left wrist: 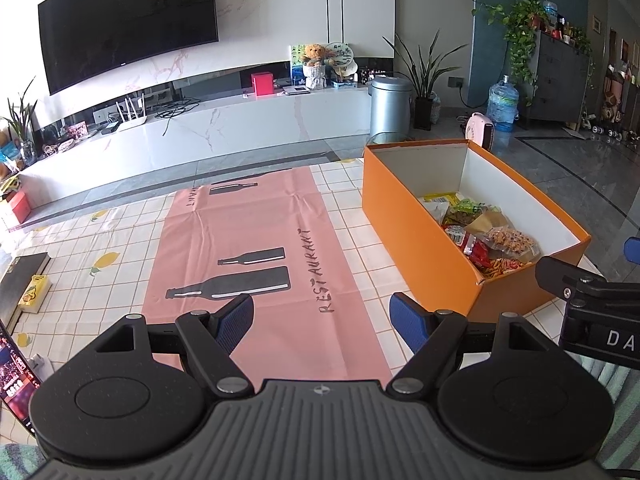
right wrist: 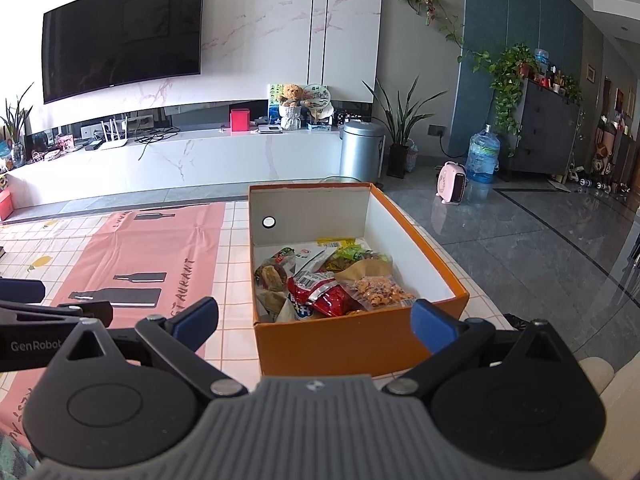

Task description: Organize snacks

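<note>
Two grippers hang above a table (left wrist: 100, 240) laid with a checked cloth; largest on it is the pink mat (left wrist: 256, 248), printed with dark bottles and lying flat at the middle; just right of the mat stands the orange box (right wrist: 340, 344), lidless, white inside; the snacks (right wrist: 320, 284) lie heaped in its near half, a red packet (right wrist: 324, 294) on top beside a clear bag of orange bits (right wrist: 378, 292); the left gripper (left wrist: 322, 322) hovers over the mat's near end, jaws spread wide with nothing between them; the right gripper (right wrist: 314, 320) hangs before the box's near wall, likewise released and bare; a small yellow pack (left wrist: 34, 294) rests at the table's left edge.
</note>
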Demonstrator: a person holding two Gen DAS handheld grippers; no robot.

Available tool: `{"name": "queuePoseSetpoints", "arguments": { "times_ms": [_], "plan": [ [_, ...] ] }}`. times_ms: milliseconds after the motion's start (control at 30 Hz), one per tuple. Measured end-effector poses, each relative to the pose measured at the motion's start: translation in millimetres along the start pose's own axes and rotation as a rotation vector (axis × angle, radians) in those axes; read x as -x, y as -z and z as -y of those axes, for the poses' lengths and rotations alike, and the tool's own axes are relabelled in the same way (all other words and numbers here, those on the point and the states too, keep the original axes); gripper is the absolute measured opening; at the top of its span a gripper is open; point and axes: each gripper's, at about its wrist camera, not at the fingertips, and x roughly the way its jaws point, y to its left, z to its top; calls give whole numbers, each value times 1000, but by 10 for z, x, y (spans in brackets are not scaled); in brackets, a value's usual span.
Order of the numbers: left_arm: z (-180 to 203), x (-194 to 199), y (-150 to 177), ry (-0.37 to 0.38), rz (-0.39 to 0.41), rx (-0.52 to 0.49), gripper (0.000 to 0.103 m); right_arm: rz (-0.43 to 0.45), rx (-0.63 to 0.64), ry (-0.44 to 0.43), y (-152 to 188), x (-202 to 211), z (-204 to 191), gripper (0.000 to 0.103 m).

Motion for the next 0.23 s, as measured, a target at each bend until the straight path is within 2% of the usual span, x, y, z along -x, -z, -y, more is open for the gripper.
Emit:
{"name": "queuePoseSetpoints", "arguments": {
  "times_ms": [233],
  "plan": [
    [-33, 72, 1, 1, 21, 7, 91, 7, 12, 1, -14, 40, -42, 99]
  ]
}}
